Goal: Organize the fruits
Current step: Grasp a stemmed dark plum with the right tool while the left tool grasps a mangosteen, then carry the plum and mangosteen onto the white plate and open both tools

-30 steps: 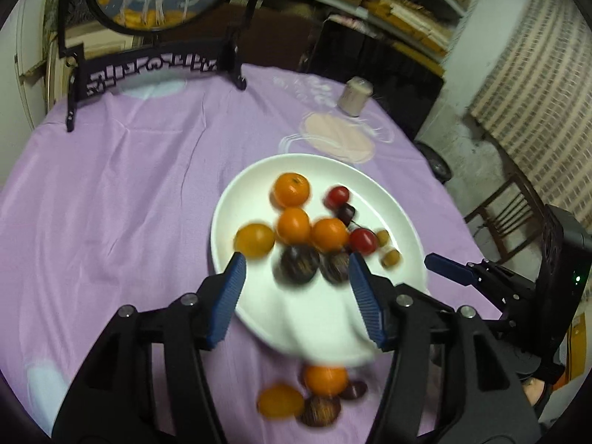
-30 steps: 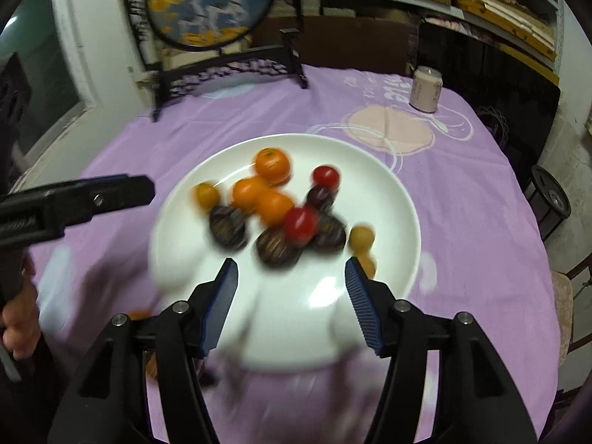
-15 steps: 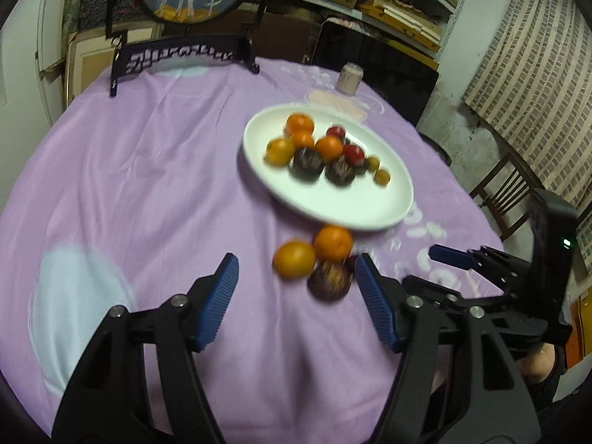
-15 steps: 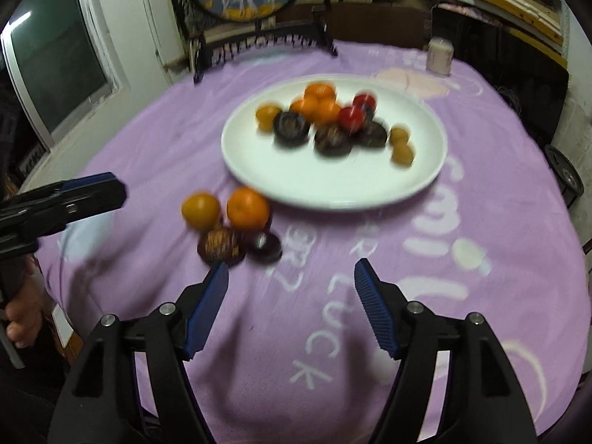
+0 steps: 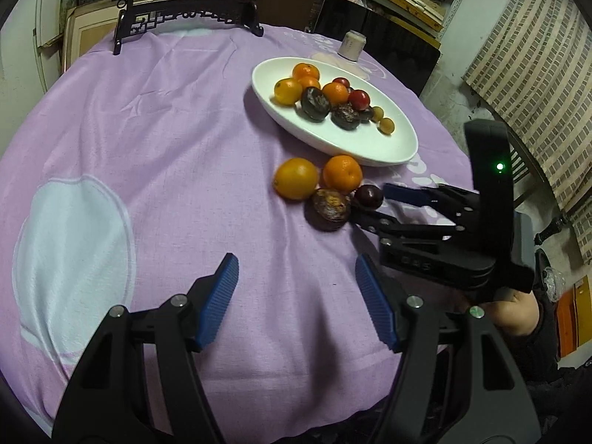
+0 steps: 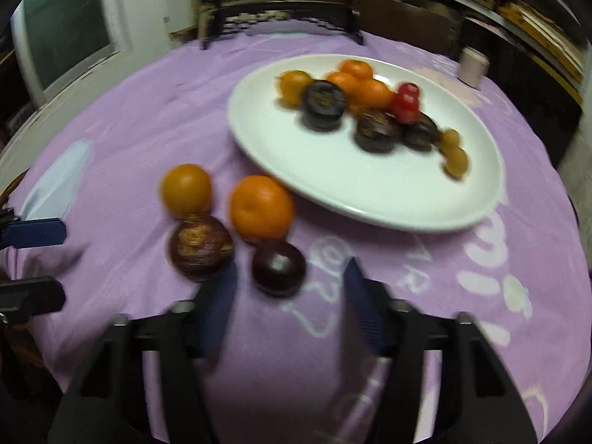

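**A:** Which fruit are you taking first?

**B:** The small dark glossy plum (image 6: 278,267). It lies on the lilac tablecloth (image 5: 148,140) near the table's front edge, just off the rim of the white oval plate (image 5: 370,148), beside the wrinkled brown-purple round fruit (image 6: 200,246) and the two oranges (image 6: 261,205).

**A:** And your tongs?

**B:** Your right gripper (image 6: 288,292) stands wide, its blue pads either side of the plum, not yet closed. Your left gripper (image 5: 296,296) is wide too, empty, over bare cloth.

**A:** How do you do it well?

**B:** Ease forward until the plum sits midway between the pads, keeping your left pad clear of the wrinkled fruit touching it. Close gently; that smooth skin looks likely to slip or roll. Then lift straight up before carrying it over the plate's rim.
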A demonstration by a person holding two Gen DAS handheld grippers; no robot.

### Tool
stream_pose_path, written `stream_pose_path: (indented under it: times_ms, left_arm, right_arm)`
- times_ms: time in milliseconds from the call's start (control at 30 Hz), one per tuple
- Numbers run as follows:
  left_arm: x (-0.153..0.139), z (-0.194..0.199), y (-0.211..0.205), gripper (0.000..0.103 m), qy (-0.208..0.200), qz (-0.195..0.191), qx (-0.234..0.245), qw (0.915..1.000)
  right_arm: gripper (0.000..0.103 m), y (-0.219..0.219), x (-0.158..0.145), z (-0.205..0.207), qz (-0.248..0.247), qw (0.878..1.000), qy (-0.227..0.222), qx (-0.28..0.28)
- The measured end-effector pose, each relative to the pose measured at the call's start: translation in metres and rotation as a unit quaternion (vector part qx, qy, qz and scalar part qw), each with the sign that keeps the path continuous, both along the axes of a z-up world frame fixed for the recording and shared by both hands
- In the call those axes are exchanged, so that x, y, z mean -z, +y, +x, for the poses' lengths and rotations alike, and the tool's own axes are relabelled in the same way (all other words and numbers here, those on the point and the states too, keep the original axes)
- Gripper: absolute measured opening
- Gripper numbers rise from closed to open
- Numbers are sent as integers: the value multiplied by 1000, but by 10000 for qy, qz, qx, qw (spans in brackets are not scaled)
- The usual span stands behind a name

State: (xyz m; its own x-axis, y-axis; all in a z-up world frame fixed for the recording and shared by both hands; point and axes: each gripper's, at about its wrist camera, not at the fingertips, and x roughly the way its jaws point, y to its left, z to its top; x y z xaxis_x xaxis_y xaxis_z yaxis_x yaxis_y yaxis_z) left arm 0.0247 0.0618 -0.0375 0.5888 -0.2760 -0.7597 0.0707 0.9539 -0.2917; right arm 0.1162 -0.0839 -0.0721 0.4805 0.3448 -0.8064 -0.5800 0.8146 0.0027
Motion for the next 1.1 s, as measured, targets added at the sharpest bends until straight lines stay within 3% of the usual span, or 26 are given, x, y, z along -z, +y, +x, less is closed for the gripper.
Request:
stream_pose_path:
  times_ms: [33,300,567,667,767,833,1100]
  left_arm:
    - [0,0,-2,67,0,0,22,10000]
    - [-2,18,-29,68,-108,58,284,9995]
    - [23,61,-58,65,73,396,329,9986]
    - [32,73,-64,61,153,456,335,9983]
    - [34,77,-70,54,-33,812,255,9964]
    - [33,75,-73,39,-15,978,163,9951]
    - [19,49,-64,39,-51,485,358,9982]
  right_arm:
    - [31,1,-1,-1,19,10000,6,-68]
    - [31,-36,-11,-18,351,9988,120,321]
    - [31,-84,-11,-38,641,9947,256,758]
    - [31,-90,-11,-40,709,9938,272,815]
    - [31,-90,-11,-39,746,9939,284,765]
    - [31,-86,-11,-42,742,9945,296,679]
    - [31,-80,-17,-40,808,9942,294,644]
